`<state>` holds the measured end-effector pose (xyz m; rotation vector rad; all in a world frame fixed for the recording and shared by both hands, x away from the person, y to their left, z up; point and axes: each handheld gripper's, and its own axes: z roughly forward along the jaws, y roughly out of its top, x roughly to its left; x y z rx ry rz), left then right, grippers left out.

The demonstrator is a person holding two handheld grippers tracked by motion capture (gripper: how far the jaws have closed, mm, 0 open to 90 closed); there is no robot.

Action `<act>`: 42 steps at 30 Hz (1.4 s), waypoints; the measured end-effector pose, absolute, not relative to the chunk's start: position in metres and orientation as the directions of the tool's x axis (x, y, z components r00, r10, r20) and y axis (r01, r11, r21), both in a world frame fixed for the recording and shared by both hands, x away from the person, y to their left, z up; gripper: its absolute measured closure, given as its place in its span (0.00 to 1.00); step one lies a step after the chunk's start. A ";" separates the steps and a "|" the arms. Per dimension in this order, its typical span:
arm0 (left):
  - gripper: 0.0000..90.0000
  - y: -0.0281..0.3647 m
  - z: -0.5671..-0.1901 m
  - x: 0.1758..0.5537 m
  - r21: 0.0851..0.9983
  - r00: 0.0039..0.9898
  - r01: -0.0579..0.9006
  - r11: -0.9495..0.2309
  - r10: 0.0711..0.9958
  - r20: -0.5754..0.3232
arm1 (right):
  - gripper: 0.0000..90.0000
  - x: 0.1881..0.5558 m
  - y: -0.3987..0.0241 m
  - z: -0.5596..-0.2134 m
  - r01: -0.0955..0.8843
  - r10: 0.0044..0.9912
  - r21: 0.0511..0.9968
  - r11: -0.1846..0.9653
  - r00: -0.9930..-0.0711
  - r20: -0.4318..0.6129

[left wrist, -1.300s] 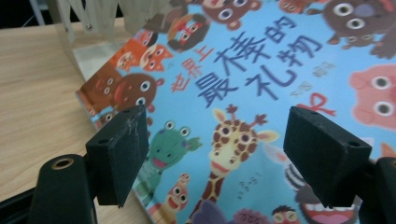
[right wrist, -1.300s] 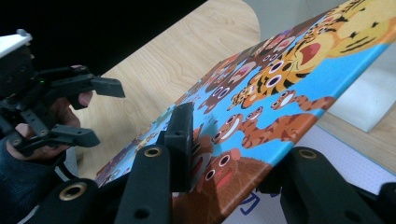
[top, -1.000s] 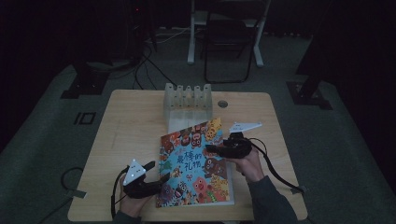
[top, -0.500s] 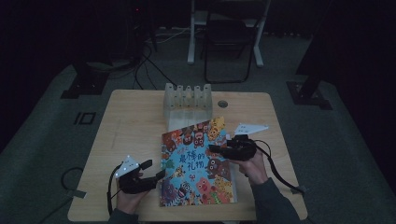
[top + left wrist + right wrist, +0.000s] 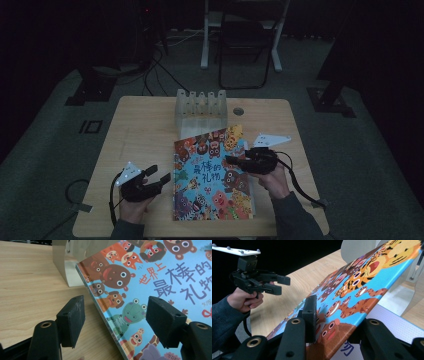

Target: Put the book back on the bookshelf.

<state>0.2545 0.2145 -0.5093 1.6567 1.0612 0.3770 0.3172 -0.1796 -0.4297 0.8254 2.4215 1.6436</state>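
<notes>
In the high view, a pale wooden surface (image 5: 145,135) stands in a dark room on grey floor, with cables (image 5: 150,70) trailing behind it, a chair (image 5: 245,45) beyond its far edge and black stand feet at both sides. A clear slotted rack (image 5: 201,107) sits at the far middle, and a round hole (image 5: 238,111) lies just beside it. The picture book (image 5: 212,175) lies at the middle right, its far end near the rack. The left claw (image 5: 156,176) hovers just left of the book; the right claw (image 5: 231,160) rests over the cover.

In the left gripper view, the jaws stand apart and have just been closing, with the book's (image 5: 155,280) edge between them, untouched; wood grain spreads at left.

In the right gripper view, the jaws pinch the book's (image 5: 362,287) raised cover, white pages below; the left claw (image 5: 282,285) hangs over the surface.
</notes>
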 end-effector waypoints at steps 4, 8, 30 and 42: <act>0.35 0.214 -0.510 0.262 0.884 0.561 0.466 -0.016 0.778 -0.282 | 0.75 0.315 -0.181 -0.428 0.361 0.484 0.894 0.265 -0.852 0.200; 0.30 0.211 -0.509 0.272 0.873 0.583 0.487 -0.027 0.754 -0.302 | 0.75 0.313 -0.183 -0.425 0.345 0.484 0.902 0.260 -0.855 0.187; 0.17 0.198 -0.498 0.301 0.873 0.635 0.481 -0.081 0.718 -0.283 | 0.76 0.304 -0.193 -0.415 0.253 0.464 0.936 0.244 -0.878 0.116; 0.16 0.191 -0.493 0.320 0.865 0.638 0.492 -0.102 0.718 -0.278 | 0.77 0.300 -0.196 -0.412 0.213 0.443 0.948 0.237 -0.892 0.090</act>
